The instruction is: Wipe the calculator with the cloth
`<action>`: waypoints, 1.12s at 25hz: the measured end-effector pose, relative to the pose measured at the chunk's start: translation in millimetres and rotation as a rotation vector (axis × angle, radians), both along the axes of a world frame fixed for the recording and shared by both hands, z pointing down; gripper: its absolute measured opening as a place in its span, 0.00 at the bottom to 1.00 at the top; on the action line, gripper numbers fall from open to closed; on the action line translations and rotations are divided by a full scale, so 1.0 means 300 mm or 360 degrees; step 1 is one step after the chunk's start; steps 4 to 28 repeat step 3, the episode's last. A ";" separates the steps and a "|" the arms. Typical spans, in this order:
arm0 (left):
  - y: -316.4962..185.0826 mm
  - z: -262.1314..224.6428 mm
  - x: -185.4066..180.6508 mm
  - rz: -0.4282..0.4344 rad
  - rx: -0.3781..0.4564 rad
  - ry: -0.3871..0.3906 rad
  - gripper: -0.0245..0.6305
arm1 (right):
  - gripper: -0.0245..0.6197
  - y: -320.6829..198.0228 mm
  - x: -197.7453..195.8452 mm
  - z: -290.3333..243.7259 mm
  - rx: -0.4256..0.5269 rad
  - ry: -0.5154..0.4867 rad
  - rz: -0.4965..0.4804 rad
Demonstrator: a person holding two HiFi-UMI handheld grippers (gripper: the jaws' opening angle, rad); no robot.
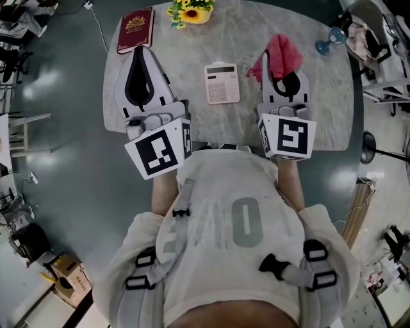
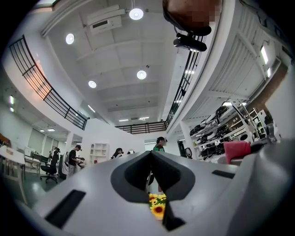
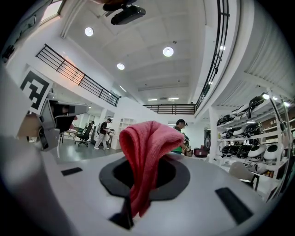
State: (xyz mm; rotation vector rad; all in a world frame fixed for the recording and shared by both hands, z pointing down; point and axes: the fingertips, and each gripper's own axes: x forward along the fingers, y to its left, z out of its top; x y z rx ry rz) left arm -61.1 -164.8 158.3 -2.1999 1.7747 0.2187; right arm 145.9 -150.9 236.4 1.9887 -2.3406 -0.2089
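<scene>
A white calculator (image 1: 221,82) lies flat on the grey marble table (image 1: 327,109), between my two grippers. To its right, my right gripper (image 1: 270,57) is shut on a red cloth (image 1: 285,52), which bunches up over the jaw tips. In the right gripper view the cloth (image 3: 146,147) is pinched between the closed jaws and stands above them, and the right gripper (image 3: 137,161) points level. To the calculator's left, my left gripper (image 1: 139,51) is shut and holds nothing. In the left gripper view the left gripper (image 2: 151,156) has its jaws together and tilts slightly upward.
A maroon book (image 1: 135,29) lies at the table's far left corner. A bunch of sunflowers (image 1: 190,11) stands at the far edge, and these sunflowers (image 2: 157,205) peek through below the left jaws. A blue object (image 1: 330,40) sits at the far right corner. People stand in the background hall.
</scene>
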 end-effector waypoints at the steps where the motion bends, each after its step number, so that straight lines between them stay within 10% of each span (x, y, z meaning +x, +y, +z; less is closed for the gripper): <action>1: 0.006 0.000 -0.007 0.0003 0.0004 0.0004 0.07 | 0.13 0.007 -0.006 0.003 0.0000 0.0003 0.0000; 28: 0.019 -0.001 -0.019 0.0008 0.0011 0.0012 0.07 | 0.13 0.020 -0.017 0.010 -0.0003 0.0007 -0.0001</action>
